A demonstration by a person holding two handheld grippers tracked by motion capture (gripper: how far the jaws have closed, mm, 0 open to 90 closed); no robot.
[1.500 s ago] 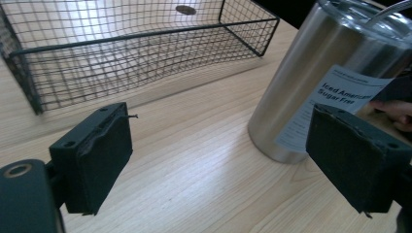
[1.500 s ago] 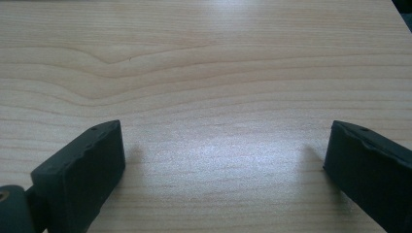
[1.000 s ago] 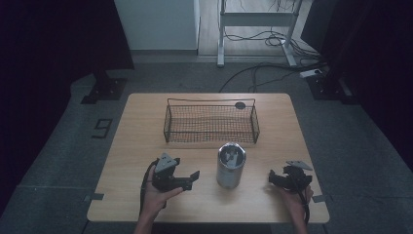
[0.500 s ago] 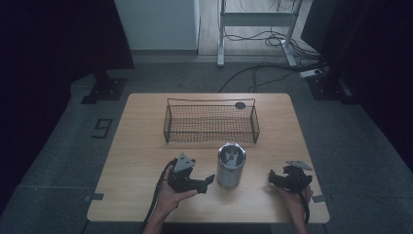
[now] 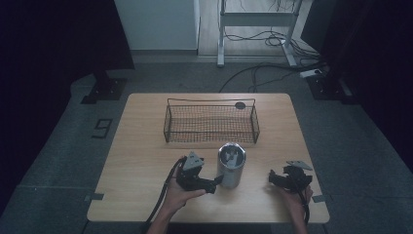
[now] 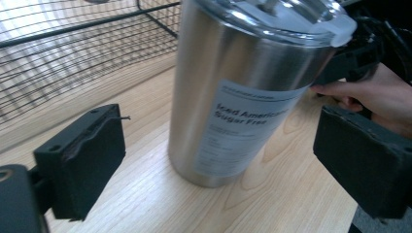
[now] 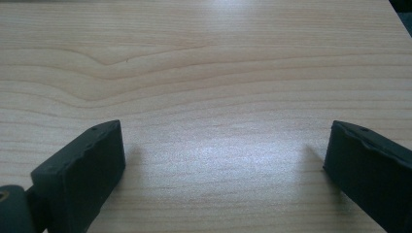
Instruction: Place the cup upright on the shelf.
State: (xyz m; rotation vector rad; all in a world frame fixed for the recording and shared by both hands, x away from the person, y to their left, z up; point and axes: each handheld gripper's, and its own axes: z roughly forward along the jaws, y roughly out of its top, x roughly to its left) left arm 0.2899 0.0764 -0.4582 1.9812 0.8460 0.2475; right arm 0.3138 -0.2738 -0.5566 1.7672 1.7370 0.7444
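1. Tumbler (image 5: 231, 165), steel with a clear lid, stands lower centre of the high view on the desk (image 5: 146, 161), before the wire basket (image 5: 211, 121).
2. Left gripper view reads its label; left gripper (image 6: 218, 160) fingers spread either side, not touching.
3. Right gripper (image 7: 221, 170) fingers spread over bare wood, lower right in the high view.

Steel tumbler (image 5: 231, 165) — upright, lidded — before wire basket (image 5: 211, 121).

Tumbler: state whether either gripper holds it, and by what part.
Nothing is held. The left gripper is open around the tumbler, not touching; the right gripper is open over bare table.
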